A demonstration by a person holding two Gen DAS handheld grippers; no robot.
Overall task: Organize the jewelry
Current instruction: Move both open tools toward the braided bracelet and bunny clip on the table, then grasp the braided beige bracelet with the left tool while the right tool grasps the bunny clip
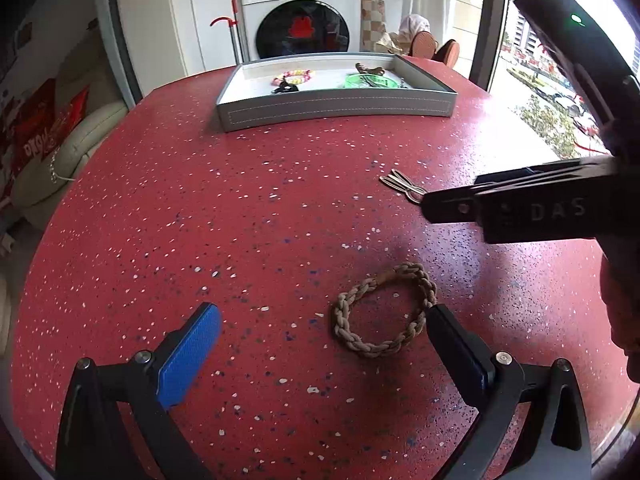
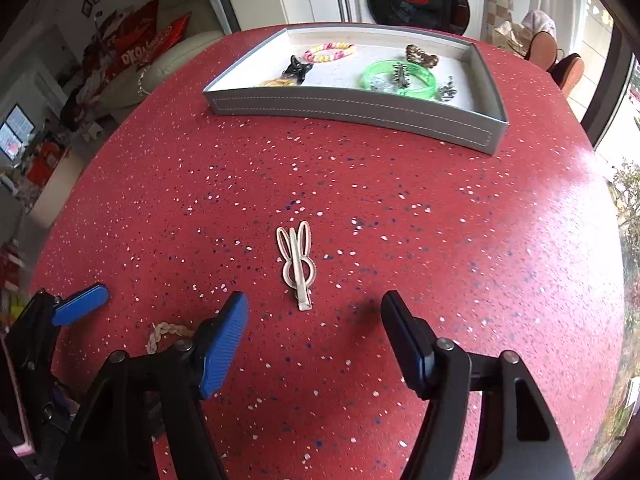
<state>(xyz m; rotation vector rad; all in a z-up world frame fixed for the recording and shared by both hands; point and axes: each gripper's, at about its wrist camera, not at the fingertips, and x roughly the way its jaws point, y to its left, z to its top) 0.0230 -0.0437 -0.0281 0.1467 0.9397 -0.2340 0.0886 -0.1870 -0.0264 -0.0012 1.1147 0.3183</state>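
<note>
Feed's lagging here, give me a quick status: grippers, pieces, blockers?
Left gripper open, empty, at braided bracelet. Right gripper open, empty, facing bunny hair clip. Both pieces outside tray. Path unobstructed.

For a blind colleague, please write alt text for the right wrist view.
The open right gripper hovers before a white rabbit-shaped hair clip on a red speckled table; behind, a grey tray holds jewelry.
</note>
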